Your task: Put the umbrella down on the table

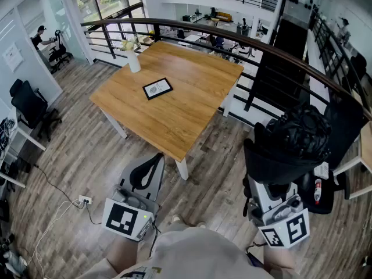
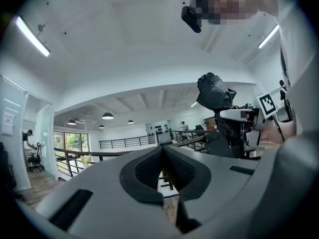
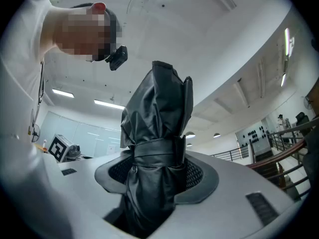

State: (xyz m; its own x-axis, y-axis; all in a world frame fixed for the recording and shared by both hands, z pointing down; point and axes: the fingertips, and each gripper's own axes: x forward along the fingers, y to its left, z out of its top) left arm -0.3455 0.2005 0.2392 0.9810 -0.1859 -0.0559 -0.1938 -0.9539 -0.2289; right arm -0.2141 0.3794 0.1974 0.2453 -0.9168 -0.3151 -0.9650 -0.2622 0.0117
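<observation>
A folded black umbrella, wrapped with its strap, stands upright in my right gripper at the lower right of the head view, off to the right of the table. In the right gripper view the umbrella fills the gap between the jaws and my right gripper is shut on it. The wooden table lies ahead in the middle. My left gripper hangs over the floor at the table's near corner. Its pads meet in the left gripper view, so my left gripper is shut on nothing; the umbrella shows to its right.
On the table stand a white vase with flowers at the far left corner and a dark framed picture near the middle. A curved railing runs behind the table. A socket strip with cables lies on the floor at left.
</observation>
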